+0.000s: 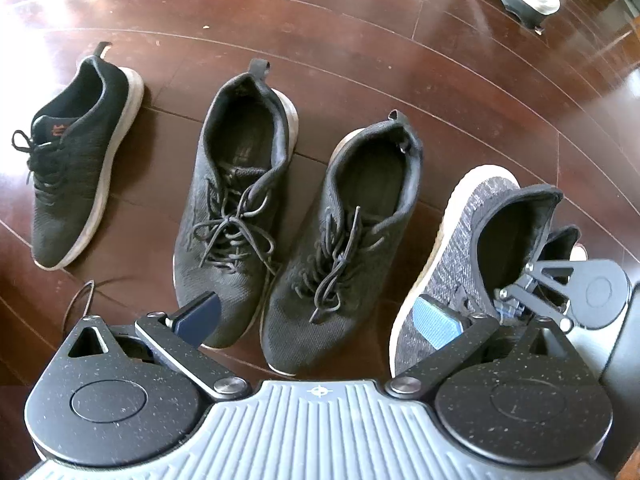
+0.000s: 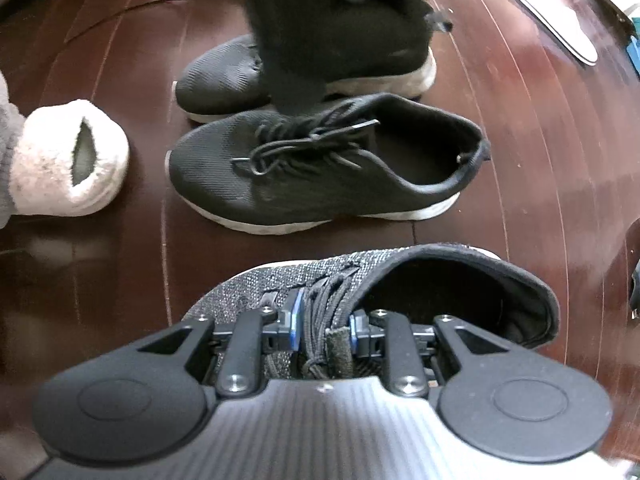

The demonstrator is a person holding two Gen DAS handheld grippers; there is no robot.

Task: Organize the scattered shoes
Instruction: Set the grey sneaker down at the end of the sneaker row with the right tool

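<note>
We hold the soft, light grey knit shoe by its laces, right gripper clamped there, left gripper wide open, empty.

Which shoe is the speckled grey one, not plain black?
The grey knit shoe at the far right of the row, pinched at its laces by the right gripper. The three other shoes in the row are plain black mesh.

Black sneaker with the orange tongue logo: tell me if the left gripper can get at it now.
Probably yes. The left gripper is open and empty, and the black sneaker stands apart on bare floor, with nothing over it.
</note>
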